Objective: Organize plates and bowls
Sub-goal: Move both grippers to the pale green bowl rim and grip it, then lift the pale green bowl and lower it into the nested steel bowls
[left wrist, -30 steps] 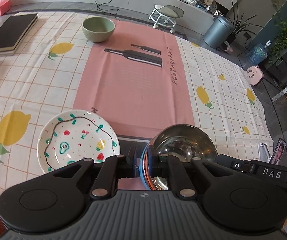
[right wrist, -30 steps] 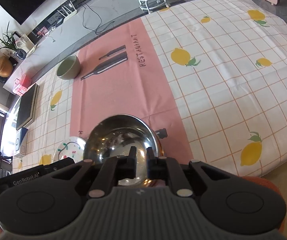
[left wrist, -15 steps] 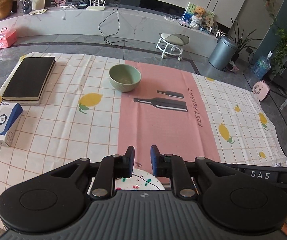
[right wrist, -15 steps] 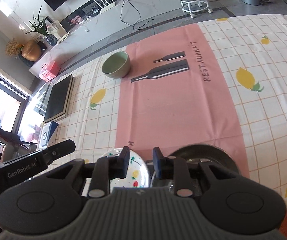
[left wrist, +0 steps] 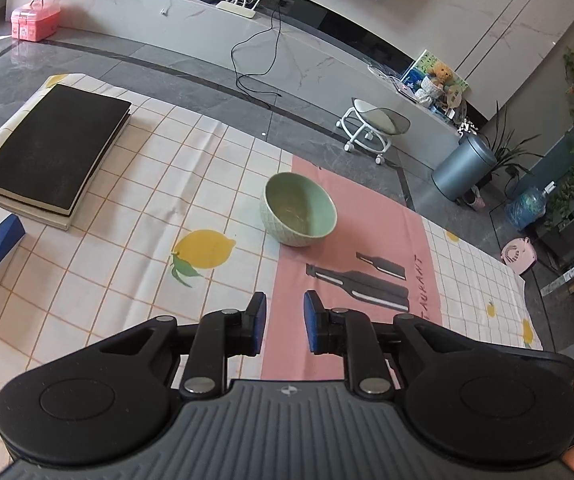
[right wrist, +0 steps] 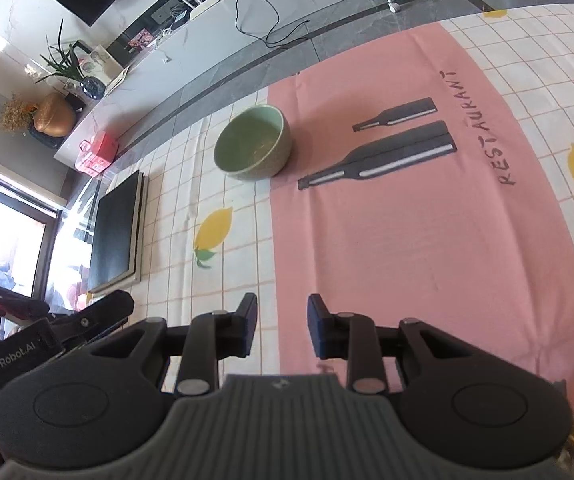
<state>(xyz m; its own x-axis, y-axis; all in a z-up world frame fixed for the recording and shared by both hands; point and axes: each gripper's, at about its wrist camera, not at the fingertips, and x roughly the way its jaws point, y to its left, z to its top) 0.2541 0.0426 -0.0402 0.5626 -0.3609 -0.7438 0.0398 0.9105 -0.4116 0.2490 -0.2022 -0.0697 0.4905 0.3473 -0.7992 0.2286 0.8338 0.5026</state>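
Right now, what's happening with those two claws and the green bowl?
Left gripper open, empty. Right gripper open, empty. Green bowl upright, untouched. Nothing in the way.

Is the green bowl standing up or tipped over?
Standing up. The green bowl rests on its base on the tablecloth, mouth up. It looks empty inside.

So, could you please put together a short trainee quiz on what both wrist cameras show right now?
1. True or false: the left gripper holds the pale green ceramic bowl.
2. The bowl sits: A) wholly on the pink runner; B) straddling the runner's edge; C) on the black notebook.
3. Fill in: the right gripper is ___.

Key: 1 false; 2 B; 3 open.
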